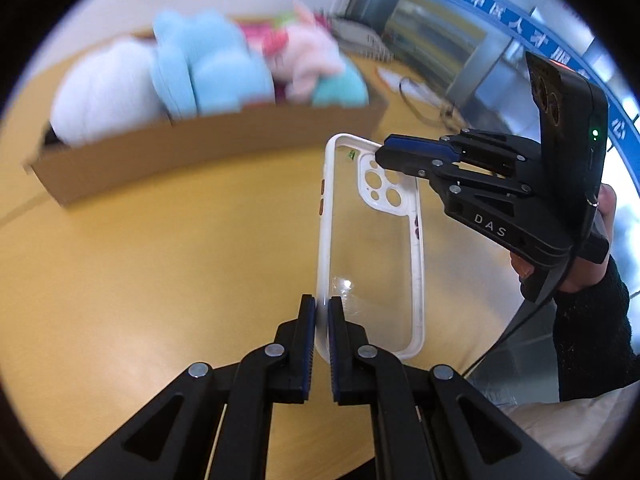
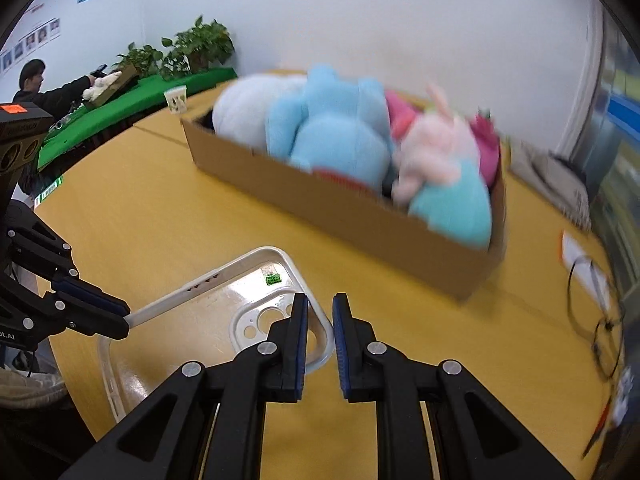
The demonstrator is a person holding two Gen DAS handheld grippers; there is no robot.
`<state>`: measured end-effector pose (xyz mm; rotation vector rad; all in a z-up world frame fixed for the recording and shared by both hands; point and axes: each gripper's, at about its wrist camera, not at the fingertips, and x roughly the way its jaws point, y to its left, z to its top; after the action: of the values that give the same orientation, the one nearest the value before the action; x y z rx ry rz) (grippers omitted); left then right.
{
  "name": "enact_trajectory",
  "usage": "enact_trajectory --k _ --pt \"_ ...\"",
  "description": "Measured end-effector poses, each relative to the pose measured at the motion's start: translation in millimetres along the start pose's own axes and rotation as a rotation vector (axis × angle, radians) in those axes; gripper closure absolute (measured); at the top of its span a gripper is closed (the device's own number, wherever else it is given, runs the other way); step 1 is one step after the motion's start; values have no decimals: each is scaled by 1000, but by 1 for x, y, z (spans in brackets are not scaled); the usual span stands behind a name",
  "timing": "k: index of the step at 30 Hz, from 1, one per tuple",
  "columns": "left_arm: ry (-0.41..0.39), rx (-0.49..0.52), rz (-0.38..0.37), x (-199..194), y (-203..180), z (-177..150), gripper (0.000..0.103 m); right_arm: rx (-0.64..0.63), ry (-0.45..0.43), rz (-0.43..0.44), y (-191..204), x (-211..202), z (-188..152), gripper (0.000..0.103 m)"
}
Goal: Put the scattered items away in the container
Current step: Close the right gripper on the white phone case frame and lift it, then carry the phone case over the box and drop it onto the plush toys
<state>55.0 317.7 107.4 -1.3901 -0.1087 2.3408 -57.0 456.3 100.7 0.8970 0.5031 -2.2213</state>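
Observation:
A clear phone case with a white rim is held above the yellow table. My left gripper is shut on its left rim near the bottom corner. The case also shows in the right wrist view, with the left gripper clamped on its edge. My right gripper is slightly open, its jaws astride the case's camera corner without a visible grip; in the left wrist view it sits at the case's top right. The cardboard box beyond holds plush toys.
The box also shows in the left wrist view, full of white, blue and pink plush. A black cable and papers lie on the table at the right. A paper cup stands far left. A person sits at a green table behind.

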Motion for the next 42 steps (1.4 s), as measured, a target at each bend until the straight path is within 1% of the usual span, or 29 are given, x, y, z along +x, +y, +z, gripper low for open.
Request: enact_trajectory --k 4,6,10,13,18,22,24,26,29,31,35,38,40,42 --pt "-90 47 27 -38 2 25 98 -71 -81 -27 3 -23 46 89" --pt "-121 47 37 -50 8 43 98 -129 -127 -45 7 -36 71 89" --pt "-198 52 57 -75 22 77 98 -213 -192 -70 8 -48 117 89" --pt "-255 74 81 -89 28 104 97 -245 -227 -78 2 -49 151 90" --pt "-304 104 114 -110 44 146 97 -309 -295 -92 -8 -47 208 90" --pt "-323 103 108 -110 61 184 97 -330 -306 -95 -21 -38 244 90" --pt "-314 97 107 -102 69 202 97 -340 -297 -108 -30 -25 261 90" --pt "-293 100 115 -89 78 221 97 -341 -283 -117 -39 -12 270 90" --pt "-255 94 112 -58 94 247 97 -332 -259 -118 -58 17 283 90" --pt "-210 71 100 -30 107 260 97 -305 -229 -109 -73 44 287 90" --pt "-123 24 100 21 129 272 97 -241 -167 -71 -98 103 276 90" --pt "-60 -25 89 57 146 276 97 -181 -114 -29 -114 146 258 90" --pt "-42 -43 81 73 152 279 97 -146 -68 -10 -123 173 246 90" --pt "-45 -37 80 78 150 281 97 -125 -21 -6 -132 193 235 90"
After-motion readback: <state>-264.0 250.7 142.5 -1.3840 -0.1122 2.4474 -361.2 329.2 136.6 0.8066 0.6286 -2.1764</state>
